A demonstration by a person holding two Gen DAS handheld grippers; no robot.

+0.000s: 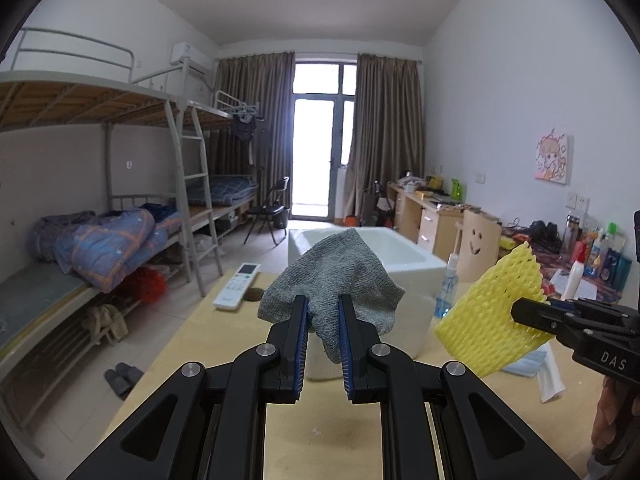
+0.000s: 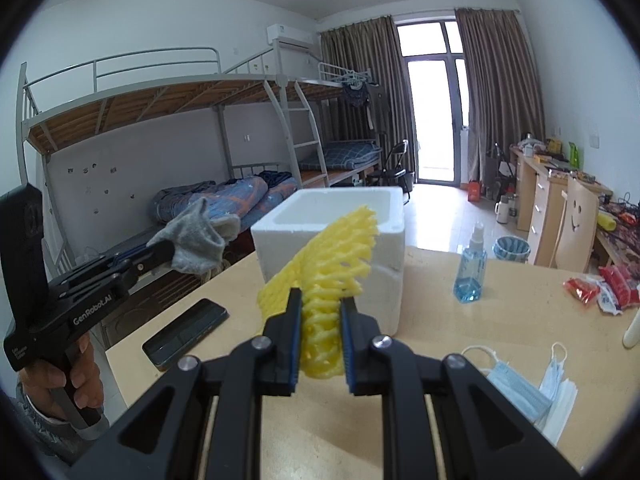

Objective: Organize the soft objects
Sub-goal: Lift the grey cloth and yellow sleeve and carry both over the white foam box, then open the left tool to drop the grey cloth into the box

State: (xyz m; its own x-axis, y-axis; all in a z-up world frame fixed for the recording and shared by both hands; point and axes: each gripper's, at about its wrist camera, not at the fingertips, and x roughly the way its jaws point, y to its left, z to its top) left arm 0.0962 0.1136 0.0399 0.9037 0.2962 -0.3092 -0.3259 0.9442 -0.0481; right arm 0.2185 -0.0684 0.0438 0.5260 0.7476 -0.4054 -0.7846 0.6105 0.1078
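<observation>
My left gripper (image 1: 323, 312) is clamped on the grey sock (image 1: 334, 280), mid-frame; my right gripper (image 2: 320, 312) pinches the yellow foam net (image 2: 332, 264). Both hang above the table, and the open white foam box (image 2: 332, 216) sits just beyond, dead ahead of each.

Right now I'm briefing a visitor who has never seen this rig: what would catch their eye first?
Two soft things held in the air: a grey sock clamped in the left gripper, and a yellow foam net clamped in the right gripper. Behind both stands an open white foam box on the table.
</observation>
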